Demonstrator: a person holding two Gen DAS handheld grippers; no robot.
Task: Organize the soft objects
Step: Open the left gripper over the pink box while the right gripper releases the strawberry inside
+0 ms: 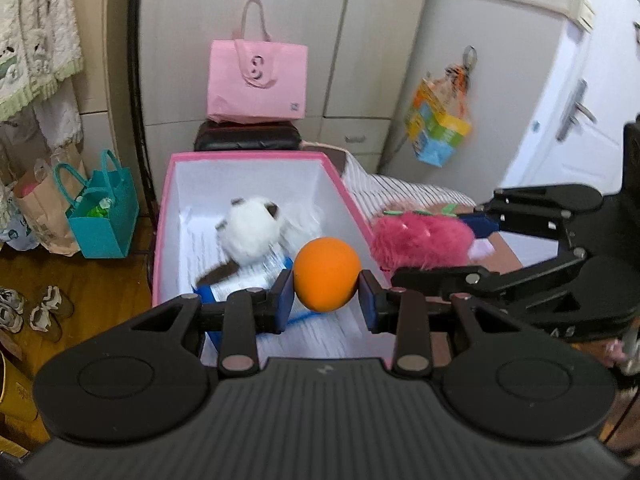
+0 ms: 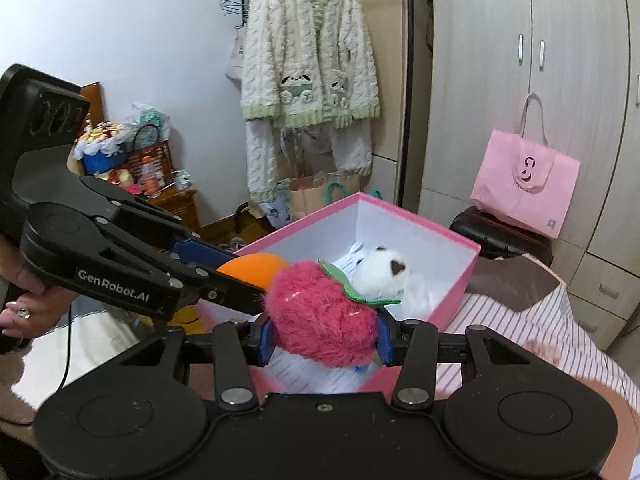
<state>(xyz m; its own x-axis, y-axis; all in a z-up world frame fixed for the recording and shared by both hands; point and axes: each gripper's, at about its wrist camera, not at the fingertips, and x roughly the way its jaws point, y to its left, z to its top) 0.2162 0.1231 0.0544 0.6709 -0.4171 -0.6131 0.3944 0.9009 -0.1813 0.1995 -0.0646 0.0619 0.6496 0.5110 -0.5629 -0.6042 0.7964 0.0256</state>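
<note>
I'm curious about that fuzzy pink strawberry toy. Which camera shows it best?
The right wrist view: the strawberry plush fills the middle, clamped in the right hand-held gripper, green leaves plainly visible. The left wrist view shows it only from the side, off-centre and slightly blurred, beyond the pink box.

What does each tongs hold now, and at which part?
The left tongs grip the orange ball by its two sides. The right tongs grip the pink plush strawberry across its body.
</note>
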